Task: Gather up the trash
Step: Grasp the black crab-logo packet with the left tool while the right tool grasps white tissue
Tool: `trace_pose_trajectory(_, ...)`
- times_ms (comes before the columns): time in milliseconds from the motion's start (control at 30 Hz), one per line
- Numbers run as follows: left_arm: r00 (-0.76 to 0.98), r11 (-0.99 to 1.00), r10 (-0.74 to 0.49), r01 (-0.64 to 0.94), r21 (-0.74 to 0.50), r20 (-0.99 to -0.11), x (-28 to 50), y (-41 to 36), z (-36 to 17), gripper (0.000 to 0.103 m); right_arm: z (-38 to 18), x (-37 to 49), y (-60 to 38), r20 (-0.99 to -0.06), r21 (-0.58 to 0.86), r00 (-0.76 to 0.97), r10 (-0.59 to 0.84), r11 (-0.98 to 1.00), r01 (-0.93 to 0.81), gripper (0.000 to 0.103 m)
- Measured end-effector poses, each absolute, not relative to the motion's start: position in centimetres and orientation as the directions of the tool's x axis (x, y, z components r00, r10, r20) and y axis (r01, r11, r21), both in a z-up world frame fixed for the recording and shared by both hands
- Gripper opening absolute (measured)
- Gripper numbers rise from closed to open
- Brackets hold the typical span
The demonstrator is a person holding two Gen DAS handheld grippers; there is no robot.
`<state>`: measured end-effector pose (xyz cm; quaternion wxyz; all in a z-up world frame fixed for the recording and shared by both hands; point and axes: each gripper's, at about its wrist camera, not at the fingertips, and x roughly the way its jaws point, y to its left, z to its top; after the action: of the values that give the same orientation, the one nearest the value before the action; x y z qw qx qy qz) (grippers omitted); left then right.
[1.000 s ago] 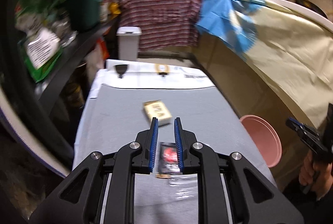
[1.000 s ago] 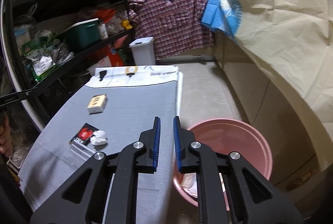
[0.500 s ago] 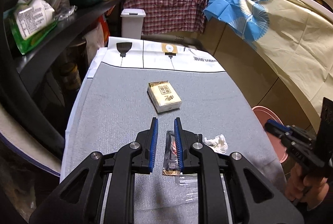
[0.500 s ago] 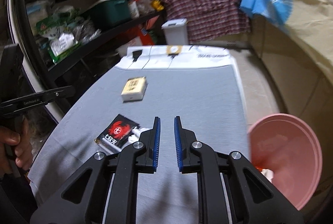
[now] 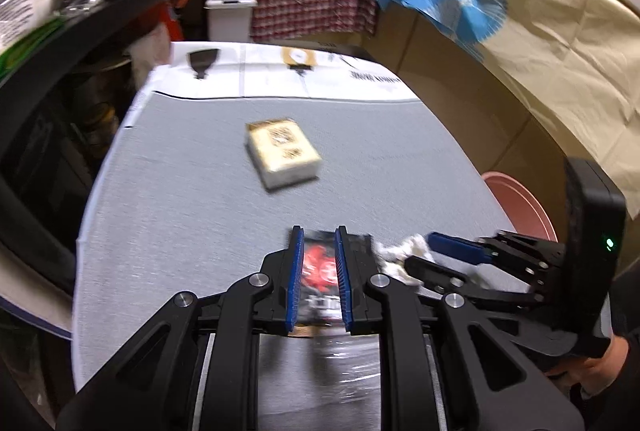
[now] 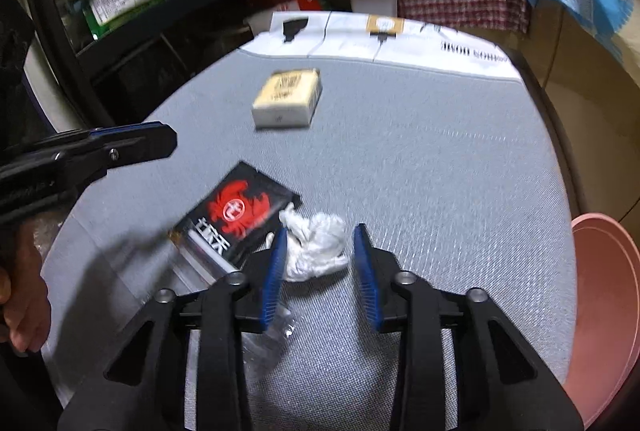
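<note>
Left wrist view: your left gripper (image 5: 319, 267) hangs above the black packet (image 5: 320, 271) on the grey table (image 5: 180, 211), fingers slightly apart, clamping nothing. Right wrist view: your right gripper (image 6: 320, 259) straddles the crumpled tissue (image 6: 316, 245) beside that packet (image 6: 236, 211), fingers apart, not pressing it.

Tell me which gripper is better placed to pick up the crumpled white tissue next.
Right. The right gripper has its opening jaws straddling the crumpled tissue, not yet pressing it. The left gripper is lined up over the black-and-red packet beside it instead.
</note>
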<state>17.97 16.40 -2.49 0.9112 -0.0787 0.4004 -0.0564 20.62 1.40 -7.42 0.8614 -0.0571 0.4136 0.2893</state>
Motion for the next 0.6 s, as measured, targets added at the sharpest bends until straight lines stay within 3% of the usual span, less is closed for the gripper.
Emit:
trace_pose_trajectory(133, 0.651, 0.981, -0.188, 0.082, -0.179, -0.735, 18.2, 14.4, -3.6, 0.016, -7.5, 20.6, 0.7, -0.744, 0.131, 0.501, 0.443, 0.832, -0.54, 0.009)
trace_pose_trajectory(333, 0.629, 0.982, -0.187, 0.113, -0.149, -0.754, 18.6, 12.2, -5.0, 0.016, -6.5, 21.1, -1.8, -0.715, 0.124, 0.566, 0.41, 0.871, -0.475, 0.008)
trace_pose_trajectory(600, 0.61, 0.992, -0.091, 0.128, -0.015, -0.787, 19.2, 9.5, -6.7, 0.016, -6.4, 21.4, -3.6, -0.719, 0.129, 0.574, 0.391, 0.887, -0.443, 0.008)
